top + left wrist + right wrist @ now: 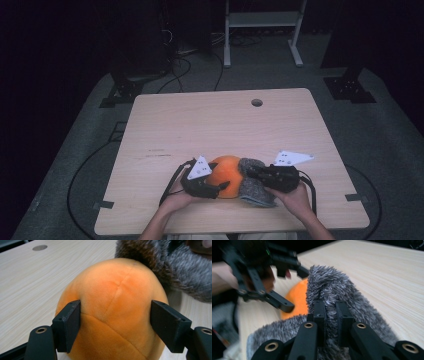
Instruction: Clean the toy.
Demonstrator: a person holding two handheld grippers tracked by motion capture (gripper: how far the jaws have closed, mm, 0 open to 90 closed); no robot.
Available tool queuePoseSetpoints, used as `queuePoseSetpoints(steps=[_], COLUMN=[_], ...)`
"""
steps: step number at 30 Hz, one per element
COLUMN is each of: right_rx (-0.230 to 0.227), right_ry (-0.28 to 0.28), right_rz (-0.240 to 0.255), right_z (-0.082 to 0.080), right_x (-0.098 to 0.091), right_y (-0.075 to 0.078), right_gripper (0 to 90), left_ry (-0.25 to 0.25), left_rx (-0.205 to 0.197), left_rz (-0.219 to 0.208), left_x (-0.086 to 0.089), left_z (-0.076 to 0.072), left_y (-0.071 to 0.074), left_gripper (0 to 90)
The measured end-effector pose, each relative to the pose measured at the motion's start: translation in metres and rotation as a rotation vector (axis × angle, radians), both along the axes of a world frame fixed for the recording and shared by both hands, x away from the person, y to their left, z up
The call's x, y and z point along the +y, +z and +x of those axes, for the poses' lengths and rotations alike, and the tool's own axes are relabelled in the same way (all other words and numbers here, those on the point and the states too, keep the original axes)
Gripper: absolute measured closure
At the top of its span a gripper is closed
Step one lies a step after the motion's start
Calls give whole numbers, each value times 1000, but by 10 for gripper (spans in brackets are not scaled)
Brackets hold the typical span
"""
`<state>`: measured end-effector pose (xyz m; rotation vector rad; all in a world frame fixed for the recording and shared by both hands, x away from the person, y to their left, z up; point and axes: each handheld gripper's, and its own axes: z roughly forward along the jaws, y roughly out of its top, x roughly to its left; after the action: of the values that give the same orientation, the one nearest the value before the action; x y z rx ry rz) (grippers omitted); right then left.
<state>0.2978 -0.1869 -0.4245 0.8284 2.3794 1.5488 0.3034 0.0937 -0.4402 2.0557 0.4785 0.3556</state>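
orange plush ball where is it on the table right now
In the high view the orange plush ball sits near the table's front edge, between the left gripper and the grey furry cloth touching its right side.

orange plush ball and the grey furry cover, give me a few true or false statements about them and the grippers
1. The left gripper clasps the orange plush ball. True.
2. The right gripper stands wide open. False: it is shut on the grey furry cover.
3. The ball lies by the round hole in the table. False: it sits near the person's edge.
4. The cover touches the ball. True.
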Motion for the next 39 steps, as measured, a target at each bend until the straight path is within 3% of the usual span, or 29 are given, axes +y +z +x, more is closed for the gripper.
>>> queuePoseSetpoints(steps=[1,2,4,6,7,9,10,12,13,15,17,19,20,21,22,24,25,26,29,30,32,35,36,37,39], right_rx=[-2,3,17,19,23,60,35,-7,-33,-68,-64,-25,-23,-28,-36,-61,-78,-105,-131,-132,-79,-78,-74,-70,-65], right_ry=[1,-2,-5,-20,-47,-66,-83,-42,-13,22,23,20,19,11,-7,-30,-4,11,27,25,35,49,53,62,58], right_rz=[-28,-24,-15,-33,-65,-83,-93,-33,-9,-26,-63,-45,-49,-64,-85,-63,-44,-45,-126,-139,-93,-85,-84,-78,-74], right_z=[1,1,3,4,6,8,7,-1,-6,-10,-9,-5,-4,-4,-3,-10,-15,-20,-20,-18,-14,-17,-17,-16,-14], right_x=[3,3,0,-3,-5,-8,-8,-6,-3,5,6,1,-1,-1,-1,2,7,14,30,29,23,23,24,24,22], right_y=[-5,-9,-12,-12,-12,-9,-5,5,11,17,11,3,2,3,5,13,20,26,28,23,18,19,19,17,15], right_gripper=[804,805,805,804,805,805,806,806,806,806,807,807,806,806,808,814,816,816,816,816,816,815,815,815,815], left_ry=[-1,8,54,46,47,61,75,76,62,-6,-40,-12,-1,16,26,1,-20,-35,-52,-60,-72,14,9,4,11], left_rx=[13,40,104,132,109,58,42,-2,-29,-83,-80,-16,3,-3,-21,-79,-131,-154,-175,-169,-137,-51,-40,-55,-47], left_rz=[-15,-43,-52,-70,-61,-37,-23,1,10,31,17,18,4,6,18,34,41,43,75,80,38,-20,-14,10,33], left_x=[1,4,9,9,7,3,0,-7,-11,-16,-14,-11,-11,-11,-12,-13,-14,-16,-18,-17,-14,-16,-17,-17,-15], left_z=[2,5,13,14,12,7,5,-2,-5,-12,-12,-4,-3,-2,-3,-8,-12,-14,-17,-17,-14,-4,-3,-4,-6], left_y=[1,2,-1,-5,-5,-1,1,6,9,14,14,9,6,4,4,9,11,12,10,10,10,10,9,8,6], left_gripper=[197,140,56,111,153,225,259,299,307,285,199,123,124,169,225,271,280,296,319,320,277,81,80,113,243])
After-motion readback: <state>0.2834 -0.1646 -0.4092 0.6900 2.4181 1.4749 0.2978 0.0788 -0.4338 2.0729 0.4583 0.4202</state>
